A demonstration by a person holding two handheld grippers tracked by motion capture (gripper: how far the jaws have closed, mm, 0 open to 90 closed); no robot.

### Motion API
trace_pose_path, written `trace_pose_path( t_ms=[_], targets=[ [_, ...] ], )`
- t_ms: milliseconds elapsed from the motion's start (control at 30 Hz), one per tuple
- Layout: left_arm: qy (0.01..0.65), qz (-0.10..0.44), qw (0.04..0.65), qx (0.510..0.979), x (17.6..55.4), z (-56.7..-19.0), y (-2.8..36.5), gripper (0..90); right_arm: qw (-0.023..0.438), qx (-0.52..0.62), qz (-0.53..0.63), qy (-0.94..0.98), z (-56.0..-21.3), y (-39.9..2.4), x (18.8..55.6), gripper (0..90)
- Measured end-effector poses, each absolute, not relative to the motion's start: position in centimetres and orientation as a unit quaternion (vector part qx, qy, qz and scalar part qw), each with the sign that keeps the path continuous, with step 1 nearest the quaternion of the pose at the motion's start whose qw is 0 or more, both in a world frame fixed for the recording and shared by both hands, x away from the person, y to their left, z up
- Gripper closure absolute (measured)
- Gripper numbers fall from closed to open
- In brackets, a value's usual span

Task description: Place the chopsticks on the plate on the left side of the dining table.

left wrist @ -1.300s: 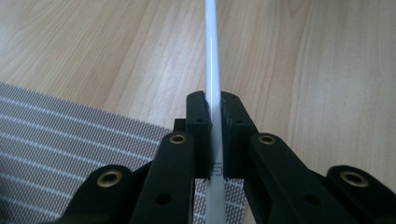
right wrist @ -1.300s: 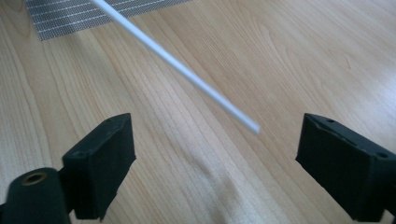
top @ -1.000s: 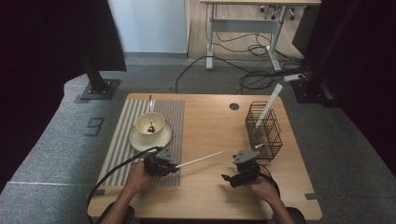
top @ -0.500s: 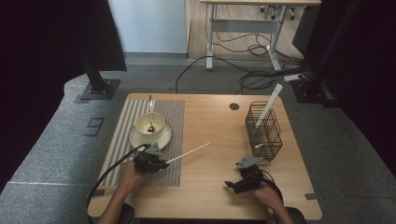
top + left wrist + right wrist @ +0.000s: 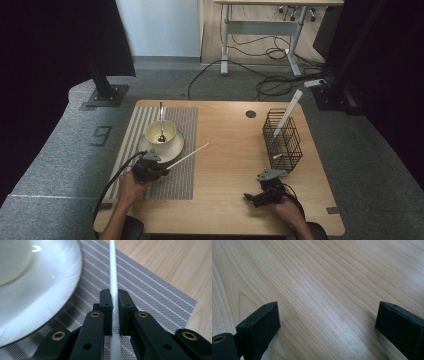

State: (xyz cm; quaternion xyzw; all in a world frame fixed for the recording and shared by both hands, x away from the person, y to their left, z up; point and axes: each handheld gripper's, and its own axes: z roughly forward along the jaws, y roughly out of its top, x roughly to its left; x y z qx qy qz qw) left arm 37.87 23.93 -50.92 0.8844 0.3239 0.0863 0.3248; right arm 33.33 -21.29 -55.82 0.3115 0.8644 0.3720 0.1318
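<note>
I am holding a long thin white plastic chopstick (image 5: 113,277) in my left gripper (image 5: 150,169), gripped near its back end so that most of its length is reaching out over the grey striped woven placemat (image 5: 182,176), just beside the white saucer (image 5: 37,290) carrying a cup and spoon. The jaws are pinched tight on the stick, nearly together. My right gripper (image 5: 266,192) is resting low over the bare wooden desk (image 5: 317,277), jaws spread wide and holding nothing, near the black wire basket (image 5: 283,140) holding another white stick.

Glossy white saucer (image 5: 37,290), woven striped placemat (image 5: 155,292), smooth matt wooden table (image 5: 324,290)
</note>
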Motion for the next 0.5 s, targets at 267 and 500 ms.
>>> trace_pose_path(
  t_ms=[267,500],
  targets=[
    [0.363,0.093,0.325,0.868,38.3,-51.2,25.6,83.8,0.134,0.311,0.37,0.865,-55.8,-21.2,33.3,4.1],
    [0.391,0.092,0.322,0.857,38.6,-51.8,26.8,83.8,0.134,0.311,0.369,0.865,-55.8,-21.2,33.3,3.9]
  ],
)
